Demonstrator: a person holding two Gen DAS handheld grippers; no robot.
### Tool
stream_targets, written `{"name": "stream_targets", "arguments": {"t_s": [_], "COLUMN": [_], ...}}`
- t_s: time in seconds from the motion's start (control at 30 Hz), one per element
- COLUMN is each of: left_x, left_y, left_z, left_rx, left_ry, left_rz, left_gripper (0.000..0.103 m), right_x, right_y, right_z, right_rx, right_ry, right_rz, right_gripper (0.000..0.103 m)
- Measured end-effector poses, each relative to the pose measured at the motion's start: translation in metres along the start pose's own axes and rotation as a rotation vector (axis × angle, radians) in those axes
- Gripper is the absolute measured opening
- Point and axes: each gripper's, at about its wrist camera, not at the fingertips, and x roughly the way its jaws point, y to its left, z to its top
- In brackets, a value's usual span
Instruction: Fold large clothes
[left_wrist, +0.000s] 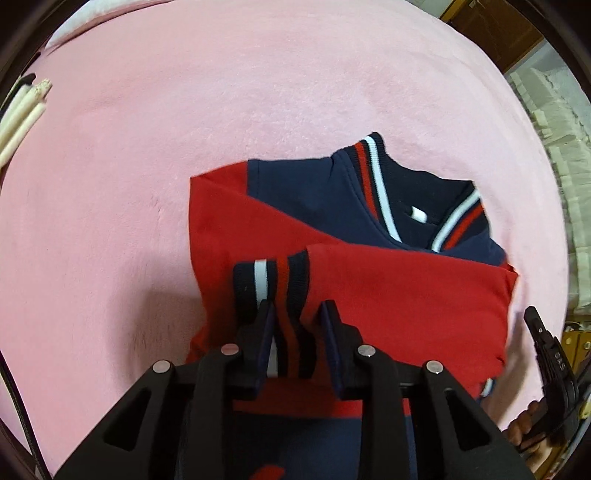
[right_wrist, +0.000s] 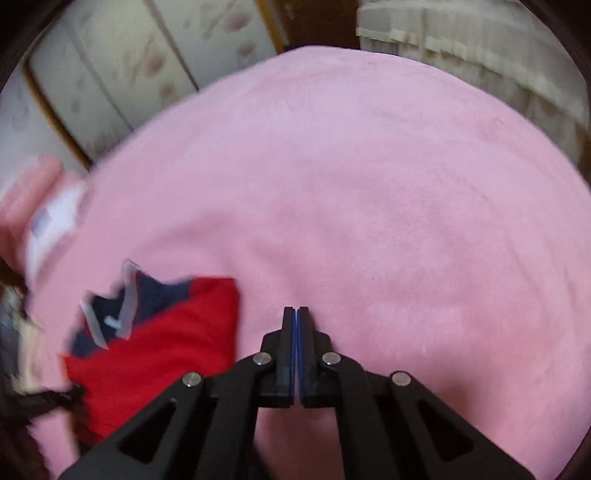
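Observation:
A red and navy jacket (left_wrist: 369, 229) with a striped collar lies on the pink blanket (left_wrist: 221, 110), both red sleeves folded across its front. My left gripper (left_wrist: 297, 306) has its jaws a little apart around the striped sleeve cuff (left_wrist: 273, 280), which runs between the fingers. In the right wrist view the jacket (right_wrist: 159, 343) lies blurred at the lower left. My right gripper (right_wrist: 296, 312) is shut and empty over bare blanket, to the right of the jacket. It also shows in the left wrist view (left_wrist: 546, 354) at the right edge.
The pink blanket (right_wrist: 369, 184) covers the bed. White rods (left_wrist: 22, 110) lie at the left edge. Floral cabinet doors (right_wrist: 110, 74) and a pale lace cover (right_wrist: 480, 48) stand beyond the bed's far edge. A pale blurred shape (right_wrist: 48, 221) is at the left.

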Motion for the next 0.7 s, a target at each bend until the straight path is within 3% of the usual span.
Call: {"name": "stream_targets", "arguments": {"t_s": [0.07,0.13,0.17,0.2,0.23,0.27,0.37,0.47,0.57,0.63,0.7], "left_x": [-0.006,-0.011,-0.009,-0.005,-0.001,-0.002,-0.019,-0.028,-0.031,-0.039,-0.042], "left_y": [-0.001,0.0,0.002,0.003,0.009,0.015,0.028,0.038,0.052,0.07,0.078], "left_z": [-0.006,-0.017,-0.022,-0.025,-0.03,-0.034,-0.044,-0.061,-0.075,-0.09,-0.103], "left_rx": [0.031,0.074,0.097,0.112,0.134,0.141,0.137,0.135,0.12,0.11,0.126], "left_ry": [-0.007,-0.017,-0.009,0.005,0.024,0.026,-0.01,-0.013,0.034,0.059,0.072], "left_rz": [-0.012,-0.024,0.012,0.061,0.102,0.078,0.031,0.055,0.06,0.056,0.062], "left_gripper": [0.027,0.032,0.039,0.042,0.042,0.042,0.043,0.061,0.061,0.061,0.061], "right_x": [-0.008,-0.01,-0.005,0.0,0.003,-0.001,-0.037,-0.054,-0.076,-0.091,-0.104], "right_y": [0.008,0.021,0.03,0.036,0.039,0.037,0.032,0.038,0.046,0.034,0.039], "right_z": [-0.01,-0.025,-0.038,-0.047,-0.06,-0.071,-0.093,-0.109,-0.131,-0.141,-0.158], "right_rx": [0.015,-0.016,-0.034,-0.034,-0.027,-0.005,0.086,0.095,0.103,0.101,0.106], "right_ry": [0.012,0.074,0.144,0.184,0.22,0.208,0.115,0.124,0.153,0.182,0.205], "right_rz": [0.14,0.241,0.269,0.255,0.183,0.119,0.07,0.006,-0.002,-0.018,-0.024], "right_gripper": [0.003,0.003,0.003,0.003,0.002,0.002,0.002,0.002,0.003,0.009,0.034]}}
